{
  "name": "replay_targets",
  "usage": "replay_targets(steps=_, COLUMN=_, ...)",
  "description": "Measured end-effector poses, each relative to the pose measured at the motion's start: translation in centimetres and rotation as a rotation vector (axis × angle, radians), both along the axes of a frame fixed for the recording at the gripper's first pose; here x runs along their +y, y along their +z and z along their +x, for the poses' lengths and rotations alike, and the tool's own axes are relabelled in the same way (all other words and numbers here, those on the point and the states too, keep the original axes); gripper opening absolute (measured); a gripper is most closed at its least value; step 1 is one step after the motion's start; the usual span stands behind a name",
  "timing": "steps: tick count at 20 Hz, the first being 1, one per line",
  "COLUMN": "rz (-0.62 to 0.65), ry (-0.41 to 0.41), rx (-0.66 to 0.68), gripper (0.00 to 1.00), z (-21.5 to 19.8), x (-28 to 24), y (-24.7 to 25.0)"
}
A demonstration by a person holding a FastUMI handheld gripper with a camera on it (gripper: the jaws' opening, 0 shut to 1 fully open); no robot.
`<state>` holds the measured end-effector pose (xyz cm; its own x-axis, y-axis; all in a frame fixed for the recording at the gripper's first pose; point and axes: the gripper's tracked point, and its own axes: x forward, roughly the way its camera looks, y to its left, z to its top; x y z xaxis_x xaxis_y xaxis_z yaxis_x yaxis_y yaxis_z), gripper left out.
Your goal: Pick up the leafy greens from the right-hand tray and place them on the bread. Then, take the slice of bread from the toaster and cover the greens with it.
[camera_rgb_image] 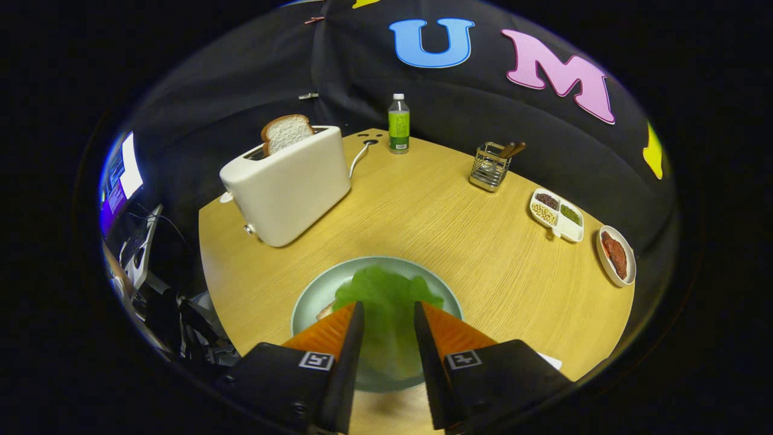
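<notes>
Gripper: over the near part of the table, fingers pointing forward and down at the plate. The jaws stand a moderate way apart. Greens show in the gap between them; whether either finger touches the leaf, I cannot tell.

Greens: one ruffled leaf lying on the plate, spreading from between the fingers to just ahead of them.

Plate: round, pale blue-green, on the table straight ahead of the gripper, partly covered by the fingers.

Bread: a small pale corner showing at the left edge of the greens, on the plate, beside the left finger. The rest is hidden under the leaf.

Toaster: white, beyond the plate and to its left, near the far left edge of the table. A white cord runs from its back toward a hole in the tabletop.

Slice: white bread with a brown crust, standing upright in the toaster slot, its upper half above the top.

Bottle: clear, green label, white cap, upright at the far edge of the table, right of the toaster.

Wire holder: metal basket with wooden handles sticking out, far right of the bottle.

Divided dish: white, with compartments of beans or grains, near the right edge.

Oval dish: white, holding something reddish, just right of the divided dish.

Table: round, light wood grain.
</notes>
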<state>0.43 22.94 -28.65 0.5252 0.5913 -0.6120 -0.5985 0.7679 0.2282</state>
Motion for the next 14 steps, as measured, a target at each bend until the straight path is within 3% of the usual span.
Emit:
replay_targets(steps=1, rz=0.004, ry=-0.01, rx=0.0, gripper=0.62, z=0.2, x=0.0, y=0.0)
replay_targets(steps=2, rz=0.007, ry=-0.02, rx=-0.001, gripper=0.85, z=0.4, x=-0.2, y=0.1)
replay_targets(steps=4, rz=0.011, ry=-0.032, rx=-0.015, gripper=1.0, z=0.7, x=-0.6, y=0.6)
replay_targets(steps=8, rz=0.034, ry=-0.052, rx=-0.114, gripper=1.0, z=1.3, x=-1.6, y=3.2)
replay_targets(steps=14, rz=0.118, ry=-0.084, rx=-0.321, gripper=0.98, z=0.9, x=-3.0, y=11.7)
